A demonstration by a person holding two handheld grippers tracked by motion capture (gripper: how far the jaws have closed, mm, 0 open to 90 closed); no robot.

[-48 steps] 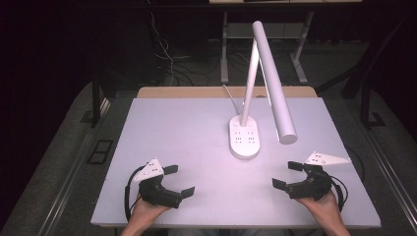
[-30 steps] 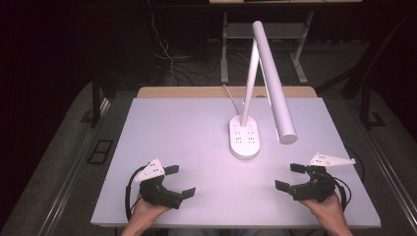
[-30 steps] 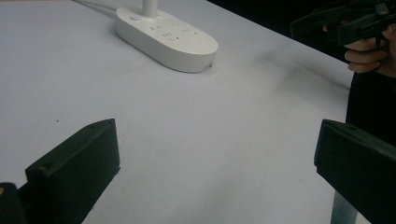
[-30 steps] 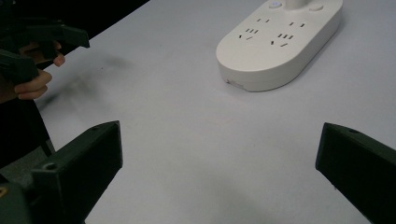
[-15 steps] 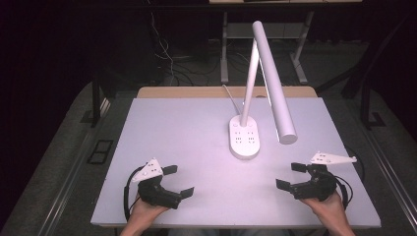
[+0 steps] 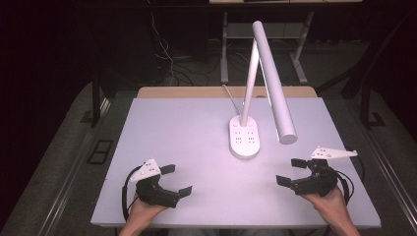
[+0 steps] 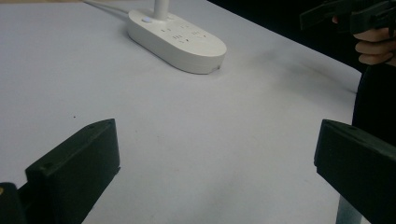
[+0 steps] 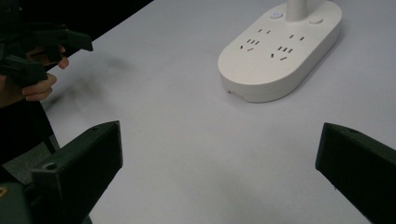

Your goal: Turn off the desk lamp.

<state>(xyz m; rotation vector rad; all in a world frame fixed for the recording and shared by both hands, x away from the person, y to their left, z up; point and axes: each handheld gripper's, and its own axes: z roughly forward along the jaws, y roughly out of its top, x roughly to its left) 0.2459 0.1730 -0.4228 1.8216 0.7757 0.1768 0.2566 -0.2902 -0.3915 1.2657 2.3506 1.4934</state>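
My desk [image 6: 187, 128] is a wide pale slab, and the only thing standing on it is the white lamp [image 6: 268, 73]: its long tube head slants forward over the far right part, and its oval base [image 6: 245, 137], dotted with sockets, sits right of centre toward the far side. The lamp's cord runs off the back edge.

As I judge it, nothing of the work on the lamp is done yet; it stands untouched and everything is left.

My left claw [image 6: 169, 183] rests low at the near left edge, jaws spread wide, gripping nothing, well apart from the base. My right claw [image 6: 291, 172] hovers at the near right, jaws just as wide with only bare desk between them, nearer the base but not touching it.
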